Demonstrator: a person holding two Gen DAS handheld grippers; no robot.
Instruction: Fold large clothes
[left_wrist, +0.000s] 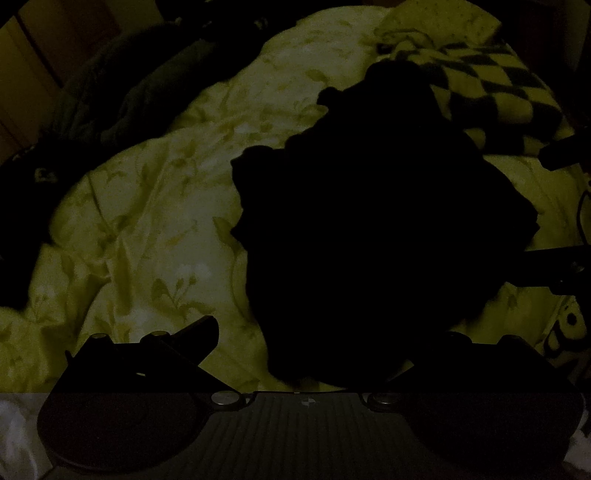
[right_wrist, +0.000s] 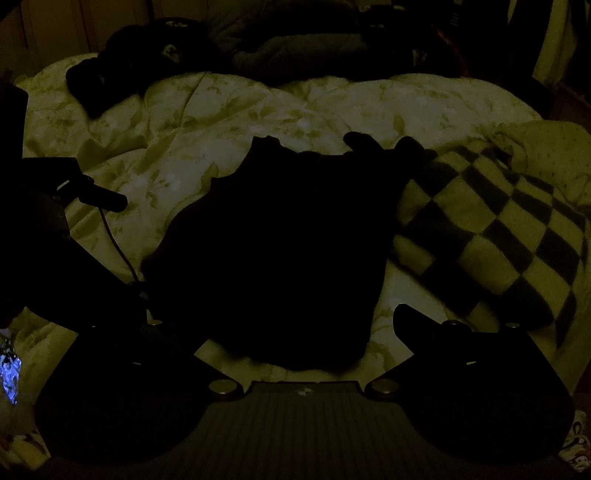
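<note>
A black garment (left_wrist: 369, 221) lies crumpled on a pale floral duvet (left_wrist: 147, 221); the dim light hides its folds. My left gripper (left_wrist: 325, 332) hangs open over its near edge, with the right finger lost against the dark cloth. The right gripper's fingers (left_wrist: 561, 153) reach in from the right edge. In the right wrist view the same garment (right_wrist: 288, 240) fills the middle, and my right gripper (right_wrist: 277, 317) stands open above its near edge. The left gripper's fingers (right_wrist: 107, 199) show at the left, beside the garment. I cannot tell whether any finger touches the cloth.
A checkered blanket (right_wrist: 498, 229) lies bunched against the garment's right side, also in the left wrist view as the checkered blanket (left_wrist: 480, 92). Dark clothes (right_wrist: 295, 48) are piled along the bed's far side. A thin cable (right_wrist: 118, 243) hangs from the left gripper. The duvet (right_wrist: 258, 110) stretches beyond.
</note>
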